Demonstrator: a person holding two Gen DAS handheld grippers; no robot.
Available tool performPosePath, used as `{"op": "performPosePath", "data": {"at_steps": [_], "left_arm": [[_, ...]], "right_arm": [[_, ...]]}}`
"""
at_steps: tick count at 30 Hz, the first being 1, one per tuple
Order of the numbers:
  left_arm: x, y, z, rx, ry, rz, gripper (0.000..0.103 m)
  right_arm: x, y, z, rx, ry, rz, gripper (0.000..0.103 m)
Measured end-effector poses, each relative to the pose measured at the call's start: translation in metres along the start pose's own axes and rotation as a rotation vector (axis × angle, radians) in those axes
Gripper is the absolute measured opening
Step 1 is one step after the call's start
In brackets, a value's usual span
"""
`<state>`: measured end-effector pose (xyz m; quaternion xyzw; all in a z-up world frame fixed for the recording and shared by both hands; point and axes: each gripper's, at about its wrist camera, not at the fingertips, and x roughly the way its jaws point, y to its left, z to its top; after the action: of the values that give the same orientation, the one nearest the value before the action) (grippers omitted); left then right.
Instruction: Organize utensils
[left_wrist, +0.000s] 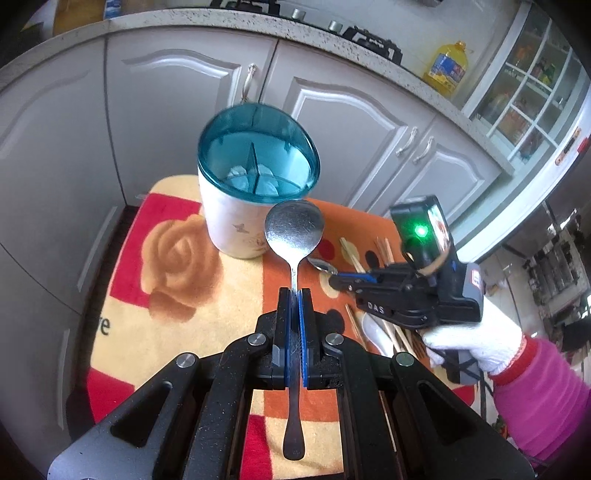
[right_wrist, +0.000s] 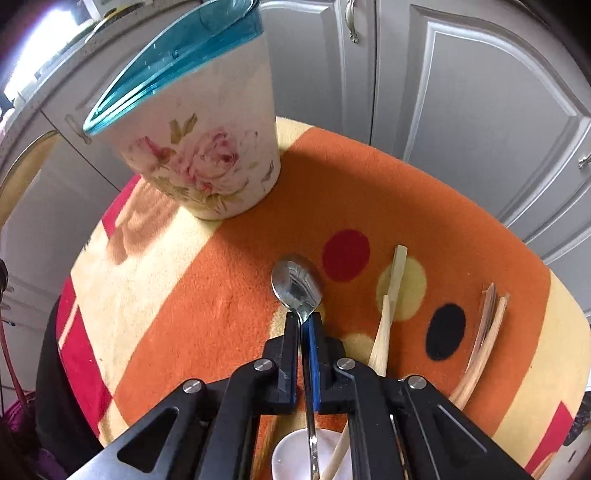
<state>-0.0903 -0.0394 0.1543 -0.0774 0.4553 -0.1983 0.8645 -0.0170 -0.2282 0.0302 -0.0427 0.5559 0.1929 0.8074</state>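
Observation:
A white floral utensil holder (left_wrist: 236, 221) with a teal rim and inner dividers stands on the patterned cloth (left_wrist: 177, 332); it also shows in the right wrist view (right_wrist: 199, 147). My left gripper (left_wrist: 295, 295) is shut on the neck of a steel spoon (left_wrist: 294, 230), held above the cloth just in front of the holder. My right gripper (right_wrist: 303, 321) is shut on the neck of a second steel spoon (right_wrist: 296, 286), whose bowl is low over the orange cloth (right_wrist: 369, 206). In the left wrist view, that right gripper (left_wrist: 338, 277) sits to the right, carried by a gloved hand (left_wrist: 476, 343).
Wooden chopsticks (right_wrist: 391, 295) and more wooden sticks (right_wrist: 484, 339) lie on the cloth to the right. A white ceramic spoon (right_wrist: 291, 454) lies under the right gripper. Grey cabinet doors (left_wrist: 166, 103) stand close behind the table. A pink sleeve (left_wrist: 543, 402) is at the right.

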Motion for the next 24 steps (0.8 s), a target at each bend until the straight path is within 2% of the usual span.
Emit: {"op": "performPosePath", "data": {"at_steps": [5,14,18,24], "left_arm": [[-0.014,0.008,0.010,-0.026,-0.047,0.001,0.002],[-0.035,0.018,0.057,-0.070,-0.173,-0.001,0.002],[-0.038,0.020,0.089,-0.073,-0.245,0.009,0.002],[-0.025,0.028,0.132,-0.101,-0.290,0.029,0.002]], "right_arm": [[-0.032,-0.007,-0.012,0.038,-0.068,0.058,0.005],[-0.118,-0.007,-0.022,0.099,-0.277,0.196,0.005],[-0.154,0.003,-0.004,0.067,-0.345,0.235,0.005],[-0.190,0.016,0.037,0.020,-0.433,0.277,0.005]]}}
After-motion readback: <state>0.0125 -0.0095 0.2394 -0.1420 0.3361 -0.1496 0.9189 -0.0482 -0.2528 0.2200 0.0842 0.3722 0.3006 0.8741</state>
